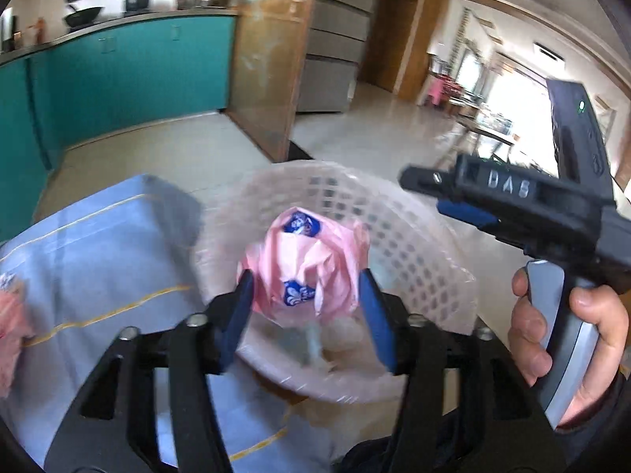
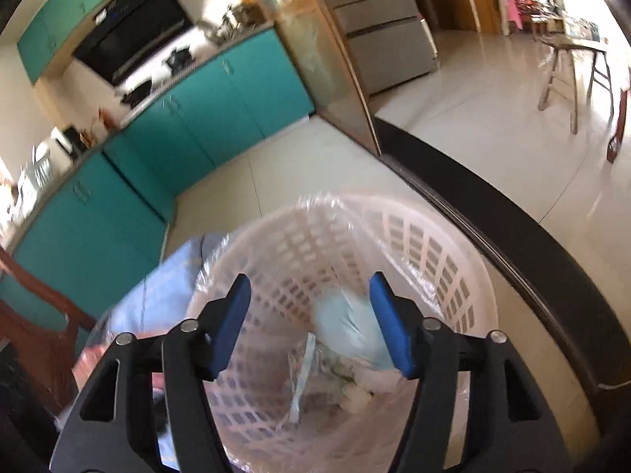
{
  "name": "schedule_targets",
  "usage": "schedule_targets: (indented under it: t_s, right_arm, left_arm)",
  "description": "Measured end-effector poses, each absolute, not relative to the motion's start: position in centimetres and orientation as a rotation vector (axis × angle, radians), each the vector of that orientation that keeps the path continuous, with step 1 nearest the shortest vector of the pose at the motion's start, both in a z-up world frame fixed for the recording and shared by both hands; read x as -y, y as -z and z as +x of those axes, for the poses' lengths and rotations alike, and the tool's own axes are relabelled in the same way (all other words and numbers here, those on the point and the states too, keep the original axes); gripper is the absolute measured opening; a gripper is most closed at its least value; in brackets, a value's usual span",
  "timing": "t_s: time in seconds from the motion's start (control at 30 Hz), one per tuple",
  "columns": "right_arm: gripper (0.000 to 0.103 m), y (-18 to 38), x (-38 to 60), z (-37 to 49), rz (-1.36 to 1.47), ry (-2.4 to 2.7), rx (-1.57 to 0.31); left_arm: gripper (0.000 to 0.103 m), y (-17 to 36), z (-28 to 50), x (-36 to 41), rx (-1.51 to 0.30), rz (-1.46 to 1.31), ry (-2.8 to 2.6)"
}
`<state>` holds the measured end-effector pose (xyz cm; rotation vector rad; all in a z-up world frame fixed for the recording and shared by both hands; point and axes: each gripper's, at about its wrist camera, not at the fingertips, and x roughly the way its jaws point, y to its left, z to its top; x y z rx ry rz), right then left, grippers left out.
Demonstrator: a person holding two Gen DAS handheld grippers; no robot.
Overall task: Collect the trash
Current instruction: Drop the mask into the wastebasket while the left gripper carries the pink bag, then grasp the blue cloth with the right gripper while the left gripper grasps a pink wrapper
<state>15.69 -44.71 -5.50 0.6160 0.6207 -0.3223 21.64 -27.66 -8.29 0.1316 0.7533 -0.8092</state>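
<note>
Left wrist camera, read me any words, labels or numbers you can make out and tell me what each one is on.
"DAS": raised letters on the black body of the right tongs.
Blue printed badges on the pink wrapper between the left tongs: too blurred to read.
Nothing else legible.

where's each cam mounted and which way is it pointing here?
Left wrist: on the left gripper, facing forward-down at a pink wrapper between its open fingers, over the lined basket; the right gripper and hand show.
Right wrist: on the right gripper, facing down into the basket at a pale blue bag; only its own open fingers show.
Shared: basket, teal cabinets, blue tablecloth.
</note>
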Motion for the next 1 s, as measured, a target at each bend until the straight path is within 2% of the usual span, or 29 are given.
schedule_targets:
  t_s: [0.03,0.17,0.37,0.53,0.7,0.77,0.8,0.93,1.0]
  right_arm:
    - [0.067,5.4,45.1,15.5,0.624,0.326,-0.609]
    - [0.067,5.1,44.7,15.5,0.618,0.303,-0.577]
    - [0.067,4.3,37.9,18.3,0.400,0.084,-0.610]
    - [0.067,5.4,30.3,20.8,0.284,-0.124,-0.690]
    - [0.068,8.5,22.2,23.0,0.099,-0.298,-0.841]
    - [0.068,9.7,19.3,23.3,0.006,-0.332,-0.873]
    - [0.068,10.2,18.1,23.2,-0.044,-0.347,-0.882]
    - [0.068,11.5,15.2,22.5,-0.163,-0.420,-0.891]
    - [0.068,11.9,14.6,22.5,-0.188,-0.453,-0.906]
  left_arm:
    - [0.075,8.4,21.6,28.0,-0.743,0.140,0.806]
    - [0.076,8.3,21.2,25.5,-0.688,0.184,0.670]
    - [0.076,6.2,23.5,13.0,-0.587,0.081,0.195]
    - [0.080,7.1,28.3,3.8,-0.695,-0.034,-0.036]
    - [0.079,10.0,30.9,0.9,-0.828,-0.105,-0.040]
    - [0.065,11.1,30.5,0.2,-0.862,-0.116,-0.026]
    - [0.053,11.5,30.5,0.2,-0.871,-0.115,-0.009]
    - [0.035,12.2,29.5,-0.1,-0.879,-0.122,0.035]
    - [0.029,12.5,28.7,-0.1,-0.882,-0.124,0.048]
